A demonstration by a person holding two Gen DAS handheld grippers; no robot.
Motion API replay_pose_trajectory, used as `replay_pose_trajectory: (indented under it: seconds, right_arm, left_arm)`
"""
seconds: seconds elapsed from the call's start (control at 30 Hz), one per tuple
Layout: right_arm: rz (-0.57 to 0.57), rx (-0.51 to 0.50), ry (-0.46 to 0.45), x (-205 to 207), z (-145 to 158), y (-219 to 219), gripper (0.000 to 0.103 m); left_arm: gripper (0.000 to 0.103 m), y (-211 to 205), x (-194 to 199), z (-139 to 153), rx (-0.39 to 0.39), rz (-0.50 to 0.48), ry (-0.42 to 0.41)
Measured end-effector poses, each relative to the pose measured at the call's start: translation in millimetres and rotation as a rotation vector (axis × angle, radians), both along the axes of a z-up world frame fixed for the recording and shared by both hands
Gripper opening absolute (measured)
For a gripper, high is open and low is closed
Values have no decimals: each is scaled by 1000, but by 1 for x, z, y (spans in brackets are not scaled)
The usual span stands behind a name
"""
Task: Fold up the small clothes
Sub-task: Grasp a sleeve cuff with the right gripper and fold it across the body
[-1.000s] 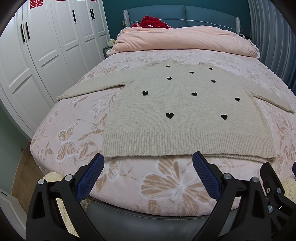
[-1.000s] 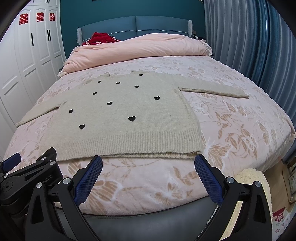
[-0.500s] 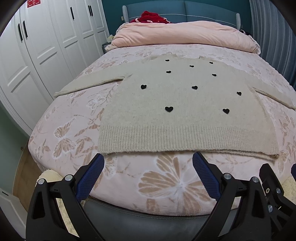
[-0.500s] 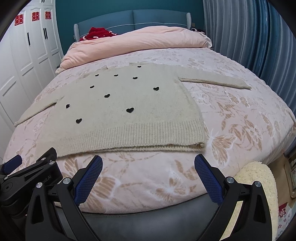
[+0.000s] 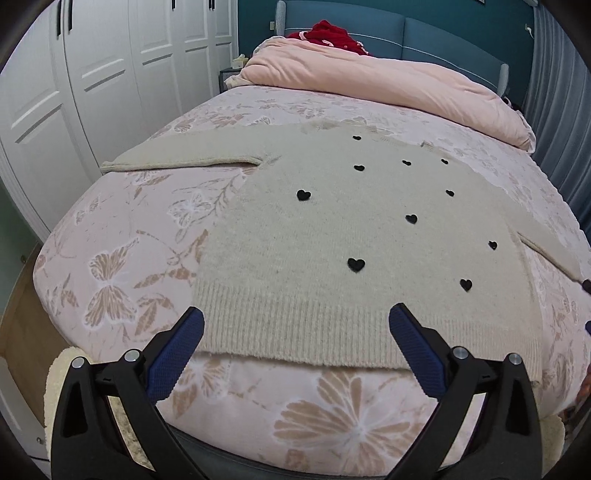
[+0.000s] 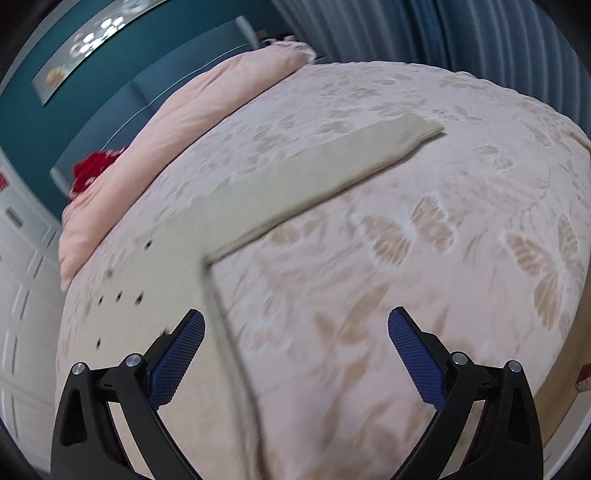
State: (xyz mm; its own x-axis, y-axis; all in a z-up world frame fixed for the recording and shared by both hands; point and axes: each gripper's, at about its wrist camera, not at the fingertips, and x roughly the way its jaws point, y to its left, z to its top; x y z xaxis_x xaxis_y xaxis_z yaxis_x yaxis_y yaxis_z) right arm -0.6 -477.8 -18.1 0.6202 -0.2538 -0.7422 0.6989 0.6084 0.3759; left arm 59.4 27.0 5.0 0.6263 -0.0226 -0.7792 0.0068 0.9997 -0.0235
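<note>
A beige knit sweater (image 5: 332,236) with small black hearts lies flat on the bed, sleeves spread out. My left gripper (image 5: 295,332) is open and empty, hovering over the ribbed hem near its left corner. Its left sleeve (image 5: 177,157) reaches toward the wardrobe. My right gripper (image 6: 295,332) is open and empty above the sweater's right side edge (image 6: 221,314). The right sleeve (image 6: 325,166) stretches away ahead of it. The right wrist view is tilted and blurred.
The bed has a pink butterfly-print cover (image 5: 122,258). A pink duvet (image 5: 369,85) and a red garment (image 5: 328,33) lie at the blue headboard. White wardrobe doors (image 5: 74,81) stand on the left, curtains (image 6: 461,33) on the right.
Both grippers moved forward over the bed. The left one now hovers at the hem. The right one swung right and tilted toward the right sleeve. Both stayed open.
</note>
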Motion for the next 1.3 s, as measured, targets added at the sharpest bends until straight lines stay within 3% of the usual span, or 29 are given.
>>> replay_pose_trajectory:
  seconds: [0.1, 0.27, 0.37, 0.47, 0.5, 0.53, 0.6, 0.7, 0.83, 0.93, 0.97, 1.0, 1.07, 1.13, 1.2, 1.3]
  right_arm:
    - [-96, 52, -33, 21, -11, -82, 98]
    - [-249, 176, -77, 47, -42, -178, 98]
    - [-317, 268, -128, 57, -63, -210, 88]
    - [-360, 308, -164, 66, -75, -226, 64]
    - [-355, 307, -168, 72, -76, -229, 42]
    - [-345, 305, -157, 79, -75, -230, 14]
    - [-306, 292, -181, 95, -63, -226, 12]
    - [-120, 192, -338, 129, -8, -192, 10]
    - [317, 143, -491, 199, 73, -80, 11]
    - [653, 144, -473, 253, 89, 38, 19]
    - [733, 146, -439, 268, 83, 74, 25]
    - [794, 133, -387, 281, 71, 108, 39]
    - [847, 91, -291, 296, 42, 155, 42]
    - [838, 98, -225, 293, 15, 175, 42]
    - [779, 154, -220, 272, -4, 173, 44]
    - [629, 254, -214, 231, -32, 140, 57]
  left_arm:
    - [98, -4, 12, -3, 10, -13, 11]
    - [98, -16, 26, -12, 35, -35, 34]
    - [98, -22, 35, -22, 58, -47, 75]
    - [98, -27, 43, -31, 83, -62, 97]
    - [98, -28, 44, -33, 85, -64, 97]
    - [98, -28, 47, -34, 82, -65, 99]
    - [98, -27, 50, -37, 65, -61, 112]
    - [98, -22, 56, -39, 20, -51, 129]
    - [98, -14, 66, -37, -56, -51, 137]
    - [98, -8, 77, -30, -135, -31, 127]
    - [98, -6, 82, -28, -164, -22, 122]
    - [98, -4, 87, -25, -198, -14, 122]
    - [98, -1, 101, -21, -279, 0, 137]
    - [98, 3, 119, -18, -361, 9, 152]
    - [98, 6, 142, -16, -449, 9, 162]
    - [98, 7, 188, -27, -572, 36, 192]
